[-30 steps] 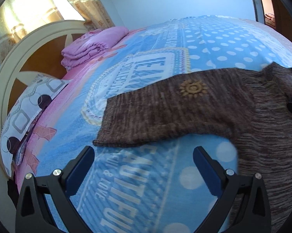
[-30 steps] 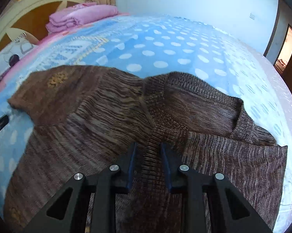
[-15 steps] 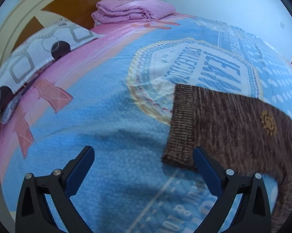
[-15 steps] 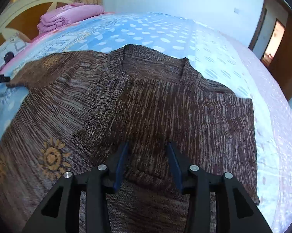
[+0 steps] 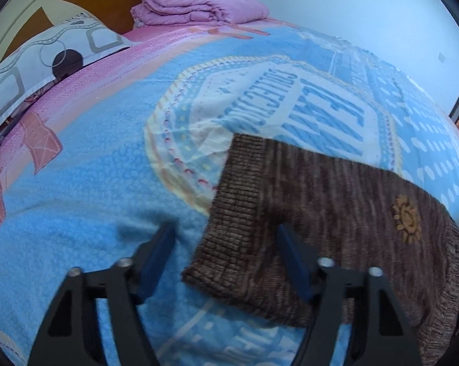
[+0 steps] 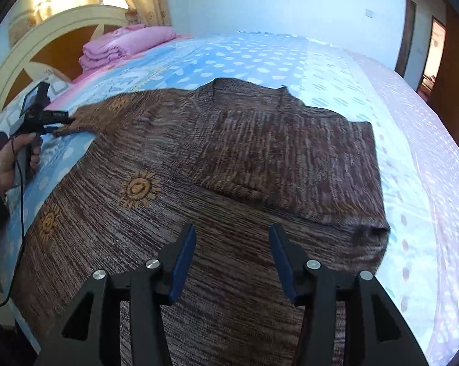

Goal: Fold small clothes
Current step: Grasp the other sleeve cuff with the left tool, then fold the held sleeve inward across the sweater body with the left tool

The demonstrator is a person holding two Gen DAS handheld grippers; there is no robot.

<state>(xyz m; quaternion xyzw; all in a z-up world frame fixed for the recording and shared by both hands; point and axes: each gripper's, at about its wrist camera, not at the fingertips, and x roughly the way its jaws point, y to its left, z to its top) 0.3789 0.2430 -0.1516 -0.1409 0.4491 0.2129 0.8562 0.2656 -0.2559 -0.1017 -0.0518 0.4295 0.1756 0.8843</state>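
Where the left wrist view looks down the bed toward the headboard, the left gripper point(image 5: 226, 257) is closing its jaws around the ribbed cuff point(image 5: 235, 210) of the brown sweater point(image 5: 336, 213); the cuff lies between the pads, but no pinch shows yet. The sleeve stretches flat across the blue blanket point(image 5: 92, 198), probably so it can be lifted and laid over the body. A folded pink quilt point(image 5: 199, 9) and a patterned pillow point(image 5: 40, 58) sit at the head of the bed. From the right wrist view, the right gripper point(image 6: 232, 256) hovers over the sweater's body near the foot-side edge, jaws opening with nothing between them. The other sleeve point(image 6: 290, 164) already lies folded across the chest, which suggests this hand's fold is finished.
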